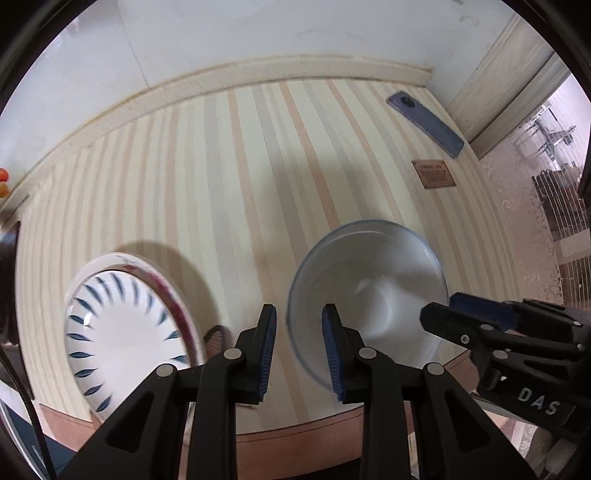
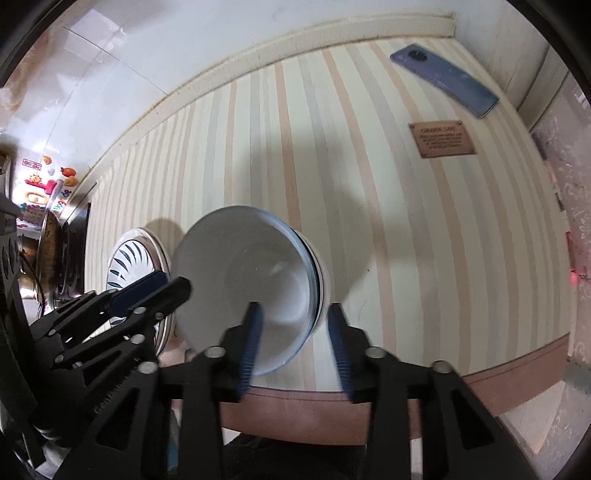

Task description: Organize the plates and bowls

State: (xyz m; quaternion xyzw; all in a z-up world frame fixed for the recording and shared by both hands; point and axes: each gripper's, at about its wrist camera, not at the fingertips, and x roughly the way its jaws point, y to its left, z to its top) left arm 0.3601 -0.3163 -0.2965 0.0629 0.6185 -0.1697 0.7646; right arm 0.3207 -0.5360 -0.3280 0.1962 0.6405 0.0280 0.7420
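While both tongs stand apart, we see the white blue-rimmed ceramic bowl [image 2: 251,291] straddled by the right tongs [image 2: 295,347], its rim between the left tongs [image 1: 299,350].

- A table [image 1: 229,177] under a cloth striped in cream, peach and grey, with a brown band along its near edge.
- A pale moulding [image 1: 258,75] edges the table's far side against a white wall [image 1: 258,29].
- A phone [image 2: 445,79] lies face down near the far right corner.
- A brown label [image 2: 442,139] sits on the cloth, near the phone.
- Colourful magnets [image 2: 48,184] show at the left.
- A patterned curtain [image 1: 517,206] hangs at the right.
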